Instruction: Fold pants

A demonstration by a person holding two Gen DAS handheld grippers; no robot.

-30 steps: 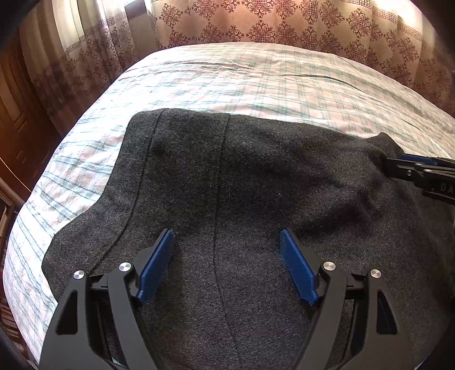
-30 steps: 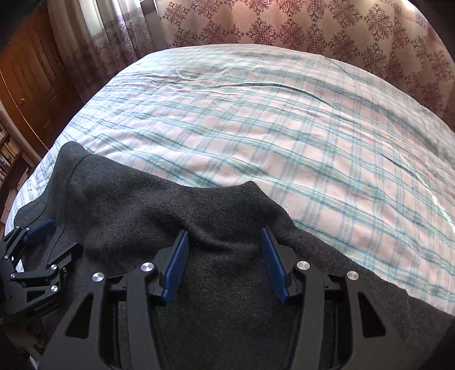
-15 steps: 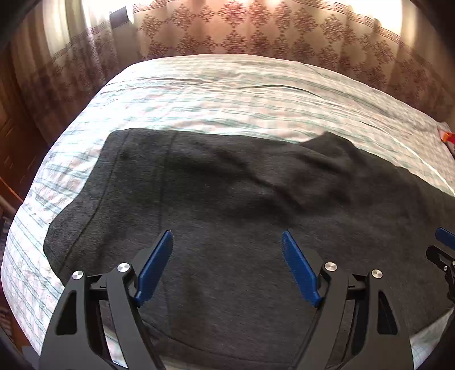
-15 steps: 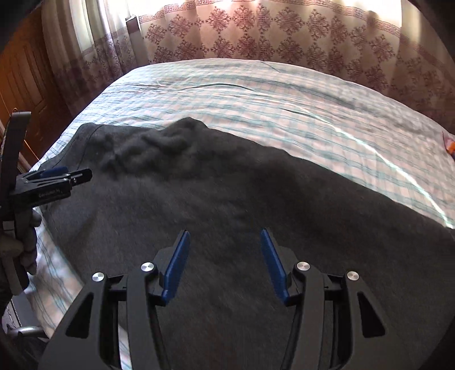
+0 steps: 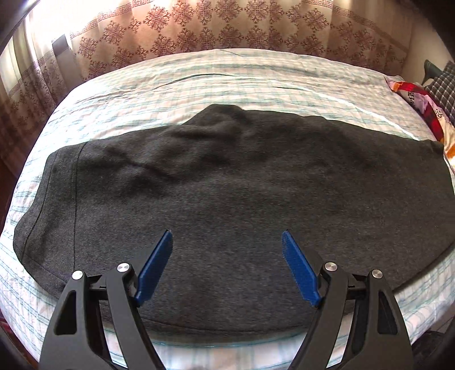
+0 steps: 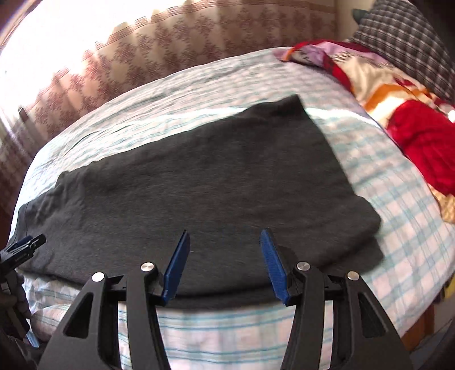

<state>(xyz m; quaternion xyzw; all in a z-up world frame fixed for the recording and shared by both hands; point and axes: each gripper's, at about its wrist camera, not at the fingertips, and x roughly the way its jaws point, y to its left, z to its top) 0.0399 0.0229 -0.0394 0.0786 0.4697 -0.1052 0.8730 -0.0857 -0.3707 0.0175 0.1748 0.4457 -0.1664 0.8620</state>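
Observation:
Dark grey pants (image 5: 227,187) lie spread lengthwise across the checked bed sheet (image 5: 199,82), waistband at the left, leg ends at the right. A small bump rises at their far edge. My left gripper (image 5: 227,242) hangs open above the near middle of the pants with nothing between its blue pads. In the right wrist view the pants (image 6: 199,182) run from lower left to upper right. My right gripper (image 6: 225,242) is open and empty over their near edge. The left gripper (image 6: 24,246) shows at the far left there, near the waistband.
Patterned curtains (image 5: 227,25) hang behind the bed. A red and orange blanket (image 6: 412,125) and a checked pillow (image 6: 406,39) lie at the bed's right end. The bed's near edge (image 6: 227,327) drops off just below the pants.
Both grippers pulled back from the pants and swung right, the right one much further. The right gripper left the raised bump of fabric, and the full length of the pants now shows.

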